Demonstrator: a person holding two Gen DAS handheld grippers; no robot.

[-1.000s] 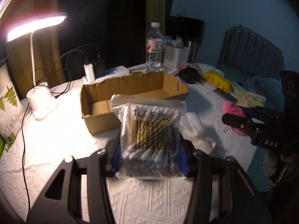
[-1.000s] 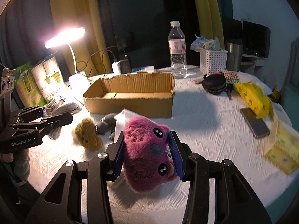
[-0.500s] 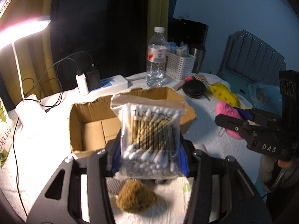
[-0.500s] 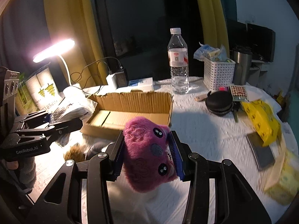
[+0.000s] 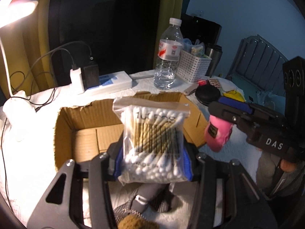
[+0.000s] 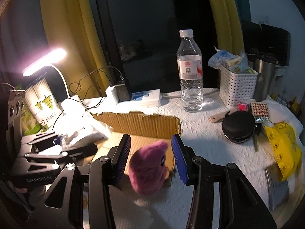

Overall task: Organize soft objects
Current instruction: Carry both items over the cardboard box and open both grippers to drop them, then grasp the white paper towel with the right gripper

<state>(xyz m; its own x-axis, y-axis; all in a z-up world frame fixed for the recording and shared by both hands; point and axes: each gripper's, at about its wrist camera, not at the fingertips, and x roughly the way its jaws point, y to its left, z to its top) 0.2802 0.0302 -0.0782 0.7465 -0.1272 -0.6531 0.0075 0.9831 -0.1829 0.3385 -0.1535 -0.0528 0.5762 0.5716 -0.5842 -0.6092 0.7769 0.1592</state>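
Observation:
My left gripper (image 5: 152, 164) is shut on a clear bag of cotton swabs (image 5: 152, 143) and holds it above the near side of the open cardboard box (image 5: 85, 139). My right gripper (image 6: 151, 158) is open. The pink plush toy (image 6: 147, 169) is loose between its blue pads (image 6: 179, 158), blurred, dropping at the box's near right corner (image 6: 144, 124). In the left wrist view the plush (image 5: 217, 133) hangs under the right gripper (image 5: 240, 112). A grey soft item (image 5: 148, 198) and a brown fuzzy toy (image 5: 135, 222) lie on the table below the left gripper.
A water bottle (image 6: 189, 72), white basket (image 6: 237, 86), steel cup (image 6: 264, 76), black round case (image 6: 238, 126) and yellow packet (image 6: 282, 150) stand right of the box. A lit desk lamp (image 6: 45, 63), chargers with cables (image 5: 83, 76) and a paper-cup pack (image 6: 41, 105) stand at the left.
My right gripper has opened and let go of the pink plush, which is falling at the box. My left gripper has carried the swab bag closer over the box.

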